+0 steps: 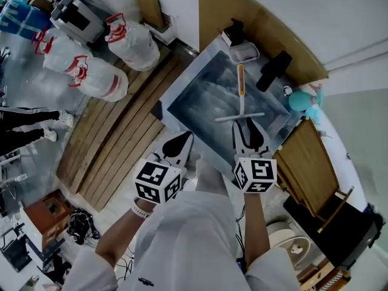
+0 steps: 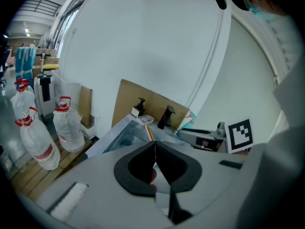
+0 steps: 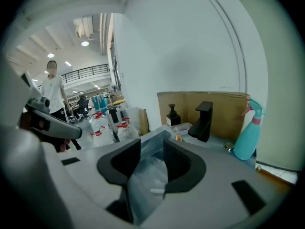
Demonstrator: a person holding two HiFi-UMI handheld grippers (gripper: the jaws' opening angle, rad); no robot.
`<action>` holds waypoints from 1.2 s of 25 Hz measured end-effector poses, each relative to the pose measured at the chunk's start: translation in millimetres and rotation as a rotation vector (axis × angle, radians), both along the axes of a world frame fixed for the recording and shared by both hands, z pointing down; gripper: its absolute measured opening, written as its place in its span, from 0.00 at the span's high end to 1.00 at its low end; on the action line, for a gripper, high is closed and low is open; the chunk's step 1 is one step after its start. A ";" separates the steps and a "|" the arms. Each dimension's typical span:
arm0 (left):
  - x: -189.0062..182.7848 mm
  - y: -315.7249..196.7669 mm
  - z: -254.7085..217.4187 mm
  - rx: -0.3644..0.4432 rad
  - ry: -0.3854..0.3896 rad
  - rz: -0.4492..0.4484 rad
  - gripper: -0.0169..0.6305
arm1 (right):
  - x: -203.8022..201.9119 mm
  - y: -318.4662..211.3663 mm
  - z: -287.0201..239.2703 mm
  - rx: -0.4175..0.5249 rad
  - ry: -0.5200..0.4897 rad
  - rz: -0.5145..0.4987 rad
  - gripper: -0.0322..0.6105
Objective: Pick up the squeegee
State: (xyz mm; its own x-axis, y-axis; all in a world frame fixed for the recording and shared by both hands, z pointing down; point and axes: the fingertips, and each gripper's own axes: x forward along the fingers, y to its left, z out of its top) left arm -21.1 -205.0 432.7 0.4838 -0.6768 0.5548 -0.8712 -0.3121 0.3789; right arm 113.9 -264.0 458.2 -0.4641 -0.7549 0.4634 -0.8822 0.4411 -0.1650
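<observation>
Nothing lifted yet: the squeegee [image 1: 240,93] lies in the sink [image 1: 185,77] at centre. Just below it the right gripper [image 1: 249,130] gapes empty; the left gripper [image 1: 179,145] is closed and empty.

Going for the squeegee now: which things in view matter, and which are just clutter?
Job:
squeegee, lying in the sink
right gripper, open, close to it
left gripper, shut

Lying about:
black faucet
soap dispenser
teal spray bottle
water bottles
</observation>
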 end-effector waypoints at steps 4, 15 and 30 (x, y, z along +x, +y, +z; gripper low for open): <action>4.2 -22.8 32.8 -0.043 -0.006 -0.028 0.97 | 8.3 -36.1 45.6 -0.040 0.028 0.015 0.76; 16.1 -56.4 110.9 -0.139 -0.014 -0.071 0.97 | 26.6 -106.0 164.1 -0.172 0.133 0.031 0.76; 20.5 -53.9 137.2 -0.182 -0.008 -0.068 0.97 | 29.4 -129.3 231.7 -0.282 0.255 0.020 0.79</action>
